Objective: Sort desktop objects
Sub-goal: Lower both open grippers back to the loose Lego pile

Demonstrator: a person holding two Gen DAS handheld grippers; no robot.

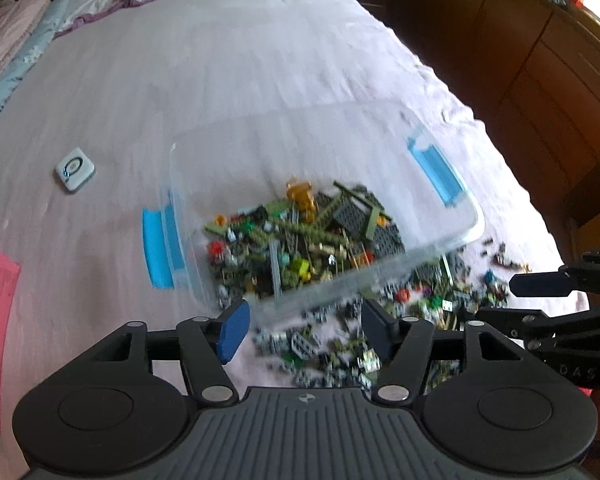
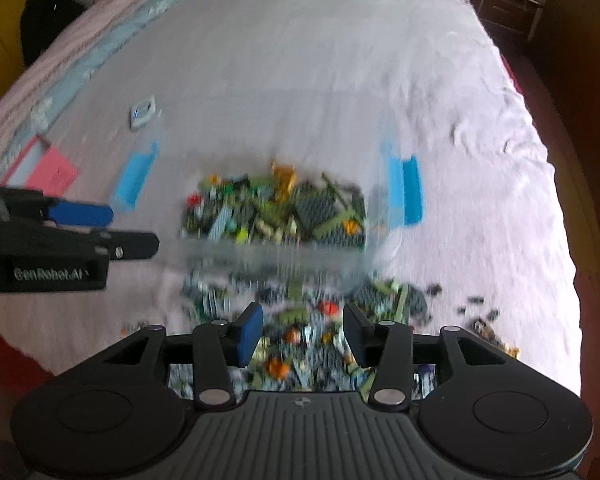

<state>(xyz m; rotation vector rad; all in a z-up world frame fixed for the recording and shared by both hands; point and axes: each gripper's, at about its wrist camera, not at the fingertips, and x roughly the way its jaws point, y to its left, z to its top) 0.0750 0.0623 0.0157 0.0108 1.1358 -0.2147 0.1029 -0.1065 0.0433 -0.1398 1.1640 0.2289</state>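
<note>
I read my left gripper [image 1: 304, 330] with jaws apart, nothing between them; my right gripper [image 2: 303, 334] likewise stands apart and empty; both hang over the loose bricks [image 2: 300, 344] strewn on the near bed cover [image 1: 260, 80]; the clear bin [image 1: 324, 216] of bricks lies just beyond both, apparently tilted, though blur obscures it.

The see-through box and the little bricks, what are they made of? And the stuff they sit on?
The box looks like clear, glossy plastic: you can see the bricks through its wall, and it has blue clip handles. The bricks look like hard coloured plastic, though they are blurred. The bed cover looks like soft, matte cloth, since it wrinkles.
</note>
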